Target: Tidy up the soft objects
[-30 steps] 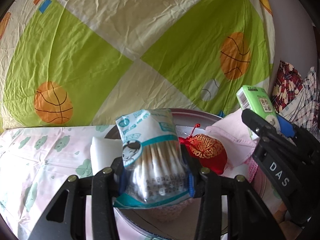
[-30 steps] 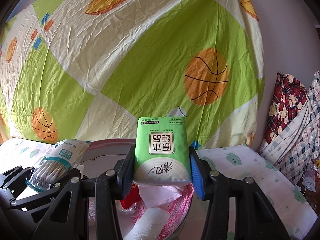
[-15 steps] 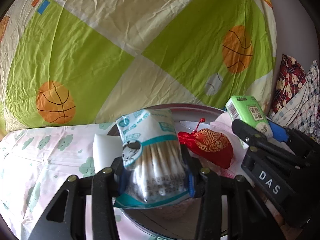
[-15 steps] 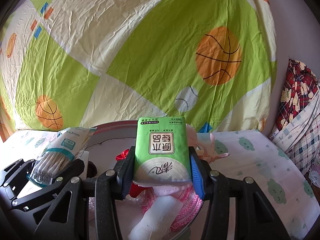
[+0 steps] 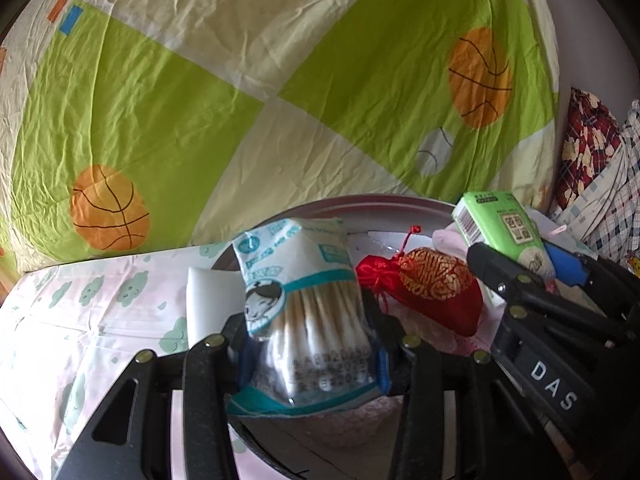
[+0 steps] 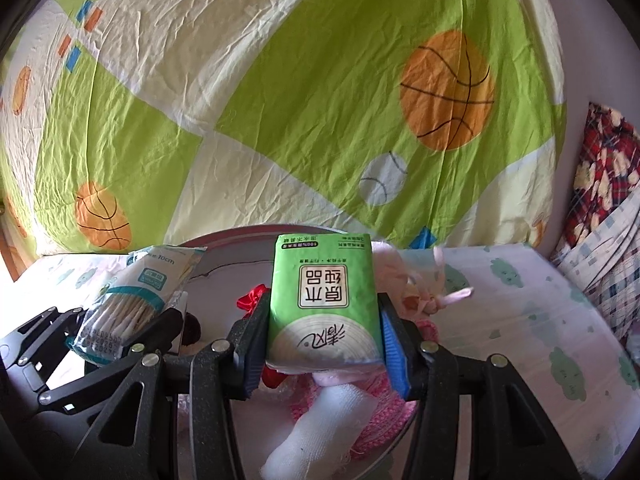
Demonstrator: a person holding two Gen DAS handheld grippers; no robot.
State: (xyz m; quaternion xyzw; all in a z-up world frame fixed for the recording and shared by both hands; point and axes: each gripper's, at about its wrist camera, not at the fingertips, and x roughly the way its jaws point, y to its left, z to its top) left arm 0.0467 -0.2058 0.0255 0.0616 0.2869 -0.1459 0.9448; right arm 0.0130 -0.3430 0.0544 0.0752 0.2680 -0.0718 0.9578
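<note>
Right now my left gripper has the bag of cotton swabs between its jaws, and those jaws have just been opening, so I judge the hold is going slack; the blue pad on the right side looks close to the plastic, but I cannot tell whether it presses. The bag hangs over the near edge of the round metal basin, above the red embroidered pouch and pink knitted things already inside. My worry is that a loosening bag tips forward or leftwards and lands on the cloud-print sheet or against the white foam block instead of in the basin. My right gripper is clamped on the green tissue pack, held upright over the basin's middle. The two tools sit very near each other, so any sideways swing of mine could knock the swabs loose early. The slick wrapper could also slip out crooked.
</note>
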